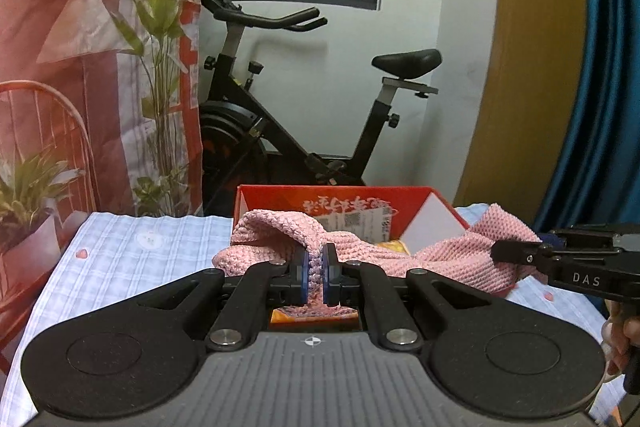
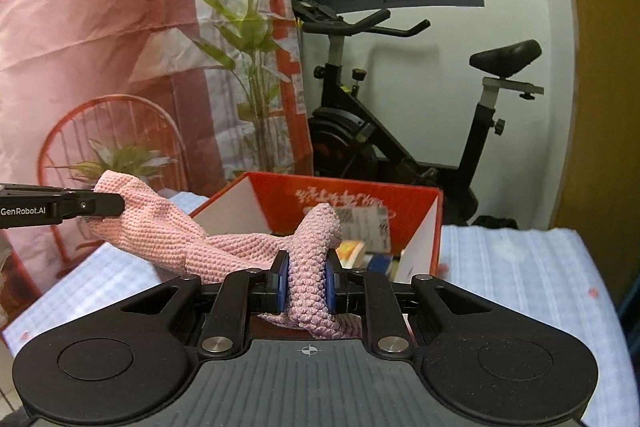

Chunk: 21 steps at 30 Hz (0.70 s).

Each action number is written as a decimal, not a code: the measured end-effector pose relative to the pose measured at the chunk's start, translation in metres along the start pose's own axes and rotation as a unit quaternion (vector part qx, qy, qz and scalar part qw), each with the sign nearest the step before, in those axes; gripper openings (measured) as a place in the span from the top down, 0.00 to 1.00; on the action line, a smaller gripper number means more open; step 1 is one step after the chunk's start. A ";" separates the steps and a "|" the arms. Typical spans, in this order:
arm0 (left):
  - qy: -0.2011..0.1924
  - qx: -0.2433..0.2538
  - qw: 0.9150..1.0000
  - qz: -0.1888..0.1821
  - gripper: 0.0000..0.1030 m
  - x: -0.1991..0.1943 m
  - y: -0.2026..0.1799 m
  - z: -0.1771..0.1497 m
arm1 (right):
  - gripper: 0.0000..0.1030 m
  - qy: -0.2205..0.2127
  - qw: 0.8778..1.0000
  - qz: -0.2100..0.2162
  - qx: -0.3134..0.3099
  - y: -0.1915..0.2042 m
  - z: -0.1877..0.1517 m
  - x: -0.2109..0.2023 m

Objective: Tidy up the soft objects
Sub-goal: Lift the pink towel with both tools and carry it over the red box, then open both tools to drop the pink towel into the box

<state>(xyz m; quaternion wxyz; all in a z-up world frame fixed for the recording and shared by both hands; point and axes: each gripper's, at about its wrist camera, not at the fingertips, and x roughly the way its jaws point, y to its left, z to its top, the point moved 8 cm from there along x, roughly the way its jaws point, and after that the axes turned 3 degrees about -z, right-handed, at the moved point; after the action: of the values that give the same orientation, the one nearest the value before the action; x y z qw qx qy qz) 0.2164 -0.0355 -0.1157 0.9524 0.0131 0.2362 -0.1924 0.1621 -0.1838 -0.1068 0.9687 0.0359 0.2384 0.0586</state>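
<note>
A pink knitted cloth [image 1: 436, 255] hangs stretched between my two grippers above the table. My left gripper [image 1: 315, 277] is shut on one bunched end of it. My right gripper [image 2: 307, 281] is shut on the other end, a thick fold of the pink knitted cloth [image 2: 168, 231]. Behind the cloth stands an open red cardboard box [image 1: 280, 197] with printed packets inside; the red cardboard box [image 2: 434, 223] sits directly ahead in the right wrist view. The right gripper [image 1: 516, 253] shows at the right edge of the left wrist view, the left gripper [image 2: 116, 205] at the left edge of the right one.
The table wears a pale checked cloth [image 1: 132, 251]. Beyond it stand an exercise bike [image 1: 304, 115], a printed pink backdrop with plants [image 1: 80, 27], a yellow wall panel and a blue curtain [image 1: 600, 87]. A hand [image 1: 622, 339] grips the right tool's handle.
</note>
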 end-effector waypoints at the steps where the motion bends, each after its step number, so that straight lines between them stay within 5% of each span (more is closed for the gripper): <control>1: 0.002 0.002 1.000 0.003 0.93 0.007 0.002 0.003 | 0.84 0.002 1.000 -0.004 -0.004 -0.001 0.005 0.008; 21: 0.063 0.036 0.996 0.041 0.93 0.129 0.019 0.027 | 0.84 0.071 0.994 -0.053 -0.064 -0.022 0.030 0.151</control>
<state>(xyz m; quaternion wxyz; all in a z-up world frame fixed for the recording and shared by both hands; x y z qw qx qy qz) 0.3406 -0.0677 -0.1512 0.9416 0.0692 0.2882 -0.1600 0.3111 -0.1874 -0.1517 0.9514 -0.0430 0.3039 0.0250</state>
